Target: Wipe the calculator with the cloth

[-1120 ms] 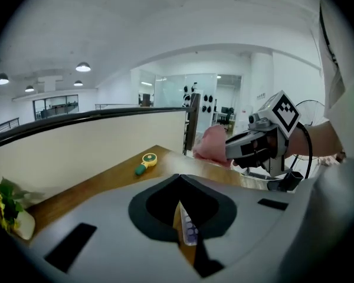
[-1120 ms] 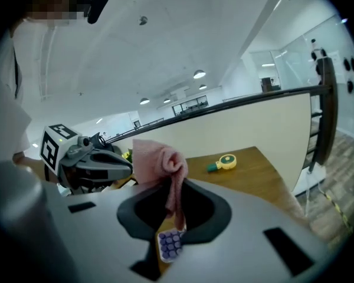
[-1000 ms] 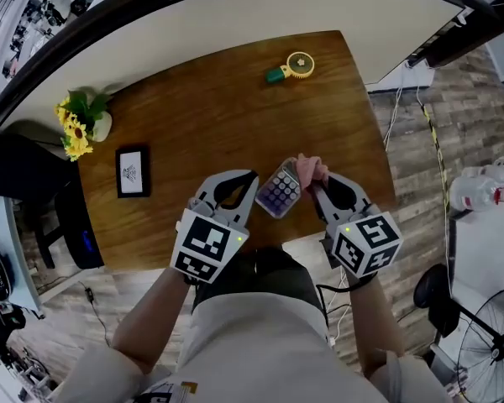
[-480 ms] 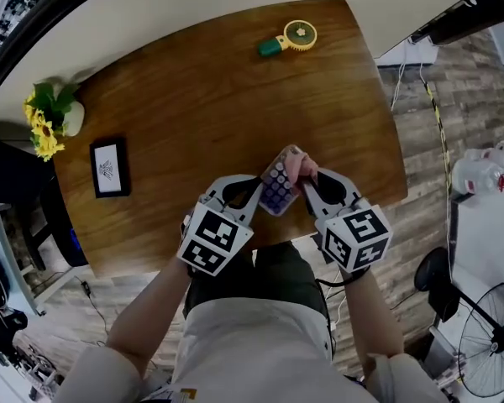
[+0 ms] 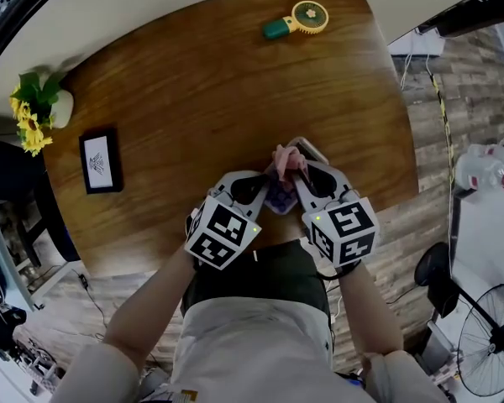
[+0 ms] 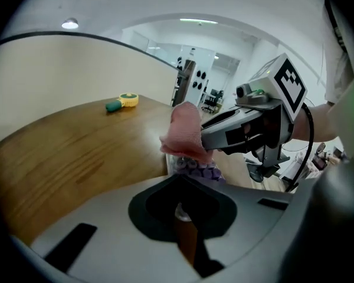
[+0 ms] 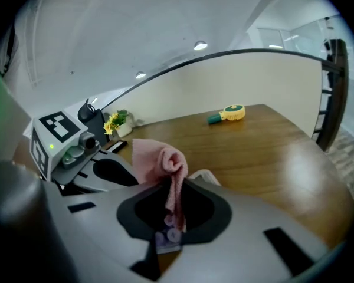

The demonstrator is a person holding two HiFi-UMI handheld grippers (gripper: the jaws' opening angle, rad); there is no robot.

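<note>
The calculator [image 5: 277,196], white with purple keys, sits between my two grippers near the table's front edge, and they hide most of it. My left gripper [image 5: 264,188] is shut on its near-left edge; the purple keys [image 6: 196,166] show just past the jaws. My right gripper [image 5: 292,175] is shut on the pink cloth [image 5: 286,159]. The cloth [image 7: 159,161] bunches above the jaws and hangs down onto the keys [image 7: 167,235]. From the left gripper view the cloth [image 6: 184,133] lies on top of the calculator.
The brown wooden table [image 5: 193,91] carries a yellow and green hand fan [image 5: 298,19] at the far right, a sunflower pot [image 5: 38,107] and a black picture frame [image 5: 99,161] at the left. A floor fan [image 5: 487,342] stands at the right on the floor.
The two grippers have closed in on each other. The cloth has slid from the calculator's right side over its keys, and now hides more of it.
</note>
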